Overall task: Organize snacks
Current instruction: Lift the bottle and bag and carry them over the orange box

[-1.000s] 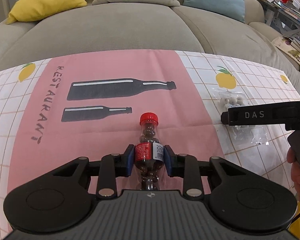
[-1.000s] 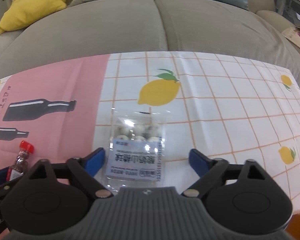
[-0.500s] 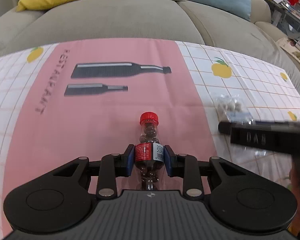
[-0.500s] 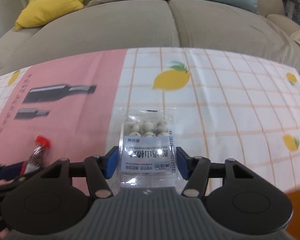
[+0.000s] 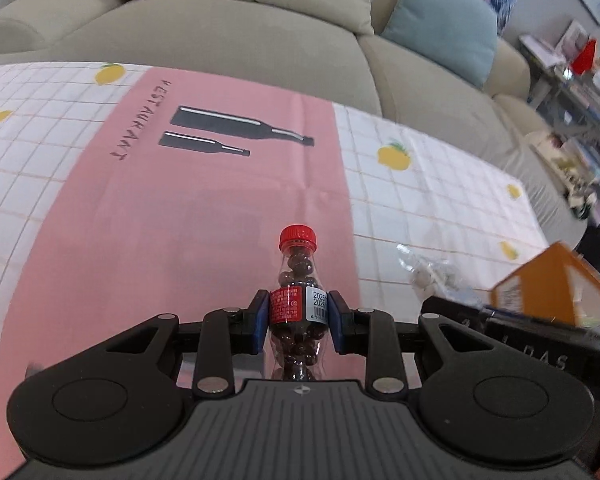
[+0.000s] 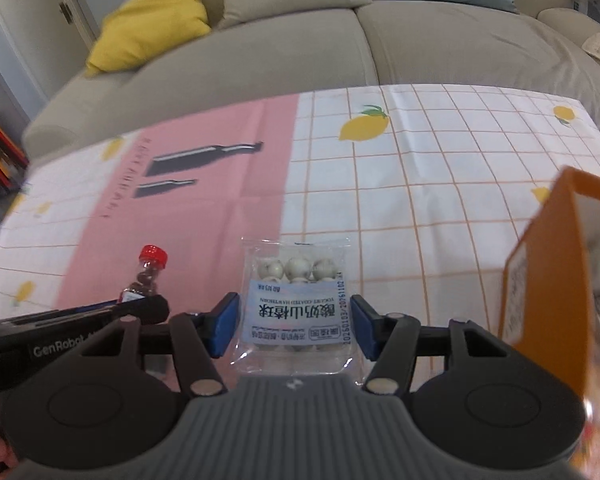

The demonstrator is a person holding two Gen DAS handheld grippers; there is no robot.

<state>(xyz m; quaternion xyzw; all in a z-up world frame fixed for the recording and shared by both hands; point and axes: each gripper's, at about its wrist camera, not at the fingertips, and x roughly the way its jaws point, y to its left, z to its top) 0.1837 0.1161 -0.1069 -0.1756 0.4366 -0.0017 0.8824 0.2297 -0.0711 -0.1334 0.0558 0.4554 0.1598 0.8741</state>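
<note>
A small clear bottle with a red cap, full of dark chocolate balls, is held off the tablecloth. My left gripper is shut on its labelled middle. In the right wrist view the same bottle shows at the left, beside the left gripper's fingers. A clear packet of white coated balls with a pale blue label sits between the blue pads of my right gripper, which is shut on its two side edges. In the left wrist view that packet shows, blurred, to the right.
An orange cardboard box stands open at the right, close to the right gripper; its corner also shows in the left wrist view. The tablecloth is pink with bottle prints, with a lemon grid beside it. A beige sofa with cushions lies beyond.
The right gripper's jaws closed from wide apart onto the packet. Both grippers rose with their snacks and shifted right, bringing the orange box into view.
</note>
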